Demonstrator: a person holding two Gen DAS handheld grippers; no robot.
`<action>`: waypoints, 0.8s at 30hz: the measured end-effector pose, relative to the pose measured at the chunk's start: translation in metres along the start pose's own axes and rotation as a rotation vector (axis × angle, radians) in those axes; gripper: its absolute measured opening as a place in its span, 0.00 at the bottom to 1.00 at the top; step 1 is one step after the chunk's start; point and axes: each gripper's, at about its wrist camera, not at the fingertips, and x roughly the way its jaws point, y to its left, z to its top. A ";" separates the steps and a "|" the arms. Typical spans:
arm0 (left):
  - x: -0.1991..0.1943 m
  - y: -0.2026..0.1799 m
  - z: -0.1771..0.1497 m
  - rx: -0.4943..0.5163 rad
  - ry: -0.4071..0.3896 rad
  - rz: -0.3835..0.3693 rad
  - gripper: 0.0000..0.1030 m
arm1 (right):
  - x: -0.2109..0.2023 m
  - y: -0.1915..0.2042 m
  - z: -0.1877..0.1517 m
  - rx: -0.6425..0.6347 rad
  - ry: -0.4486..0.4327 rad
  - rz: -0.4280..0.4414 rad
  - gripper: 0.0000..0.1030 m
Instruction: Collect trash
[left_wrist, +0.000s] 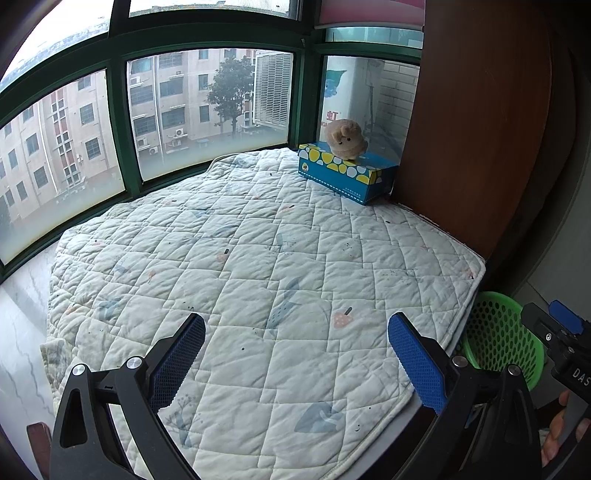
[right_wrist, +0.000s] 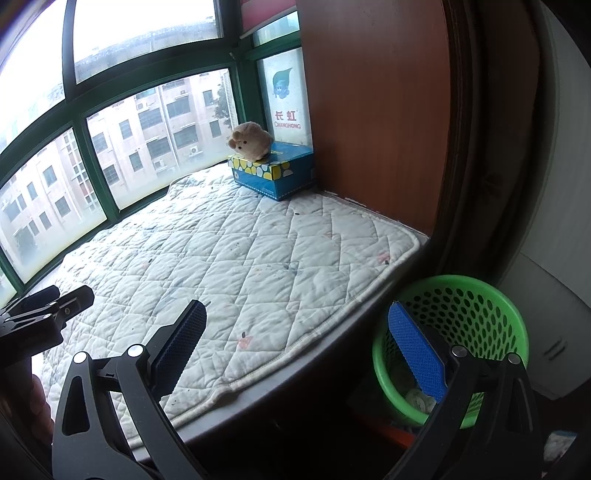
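Observation:
A green perforated trash basket (right_wrist: 476, 325) stands on the floor beside the quilted window seat; pale crumpled items (right_wrist: 419, 398) lie at its bottom. It also shows in the left wrist view (left_wrist: 498, 336) at the right edge of the pad. My right gripper (right_wrist: 297, 332) is open and empty, its right finger over the basket's rim. My left gripper (left_wrist: 295, 343) is open and empty above the white quilted pad (left_wrist: 258, 258). No loose trash shows on the pad.
A blue and yellow tissue box (left_wrist: 347, 171) with a beige plush toy (left_wrist: 345, 138) on it sits at the pad's far corner, against a brown wooden panel (left_wrist: 472, 129). Green-framed windows (left_wrist: 118, 122) bound the far side. White marble sill (left_wrist: 22, 332) at left.

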 end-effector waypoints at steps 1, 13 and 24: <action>0.000 0.000 0.000 -0.002 0.001 -0.001 0.93 | 0.000 0.000 0.000 0.002 -0.001 0.000 0.95; 0.000 -0.002 0.000 -0.013 0.002 -0.002 0.93 | 0.000 0.000 -0.001 0.002 -0.004 -0.001 0.95; 0.000 -0.004 -0.001 -0.016 -0.008 0.010 0.93 | -0.001 0.003 0.000 -0.001 -0.004 0.001 0.95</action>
